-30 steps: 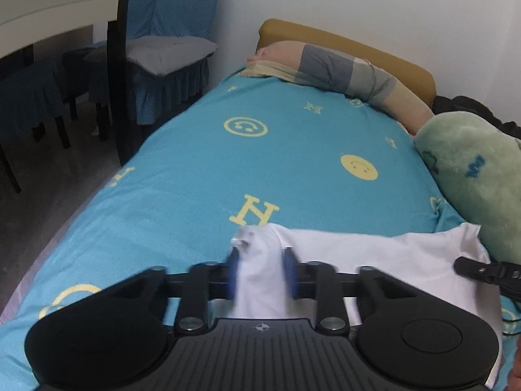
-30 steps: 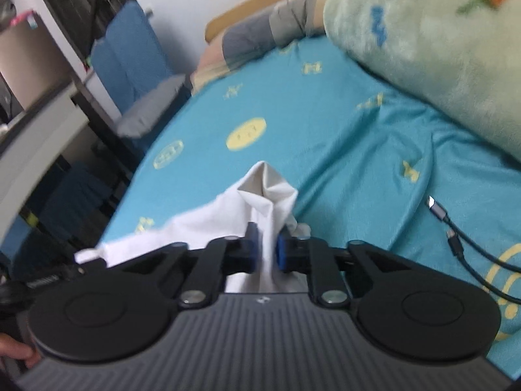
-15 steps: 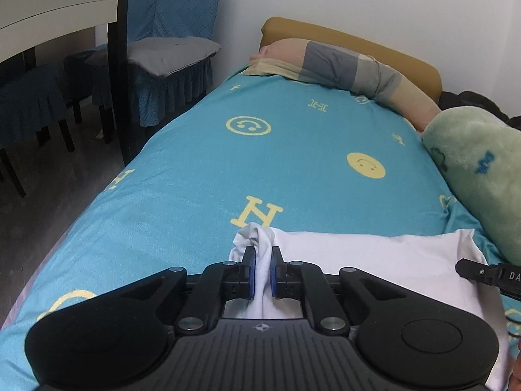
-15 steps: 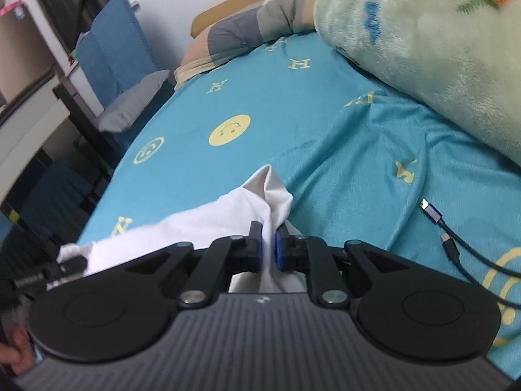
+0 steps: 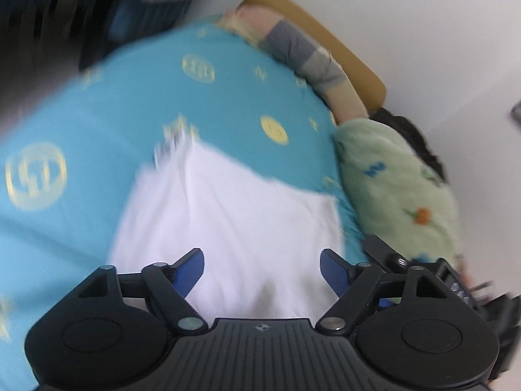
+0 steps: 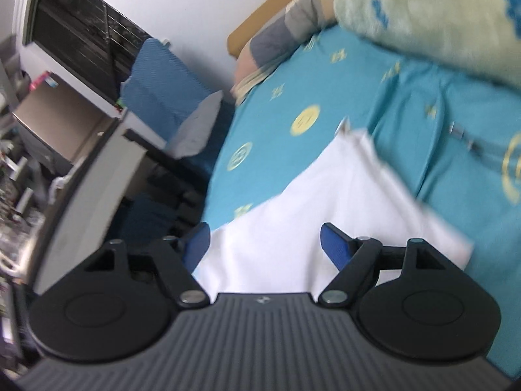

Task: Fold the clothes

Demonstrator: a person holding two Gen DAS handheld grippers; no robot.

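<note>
Where each pinched cloth before, left gripper and right gripper are opening, white garment released.

One white garment, two tools, one green blanket.

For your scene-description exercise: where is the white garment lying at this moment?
The white garment lies flat on the blue bedsheet, just ahead of both grippers in both wrist views, with the green blanket on its right in the left wrist view.
</note>
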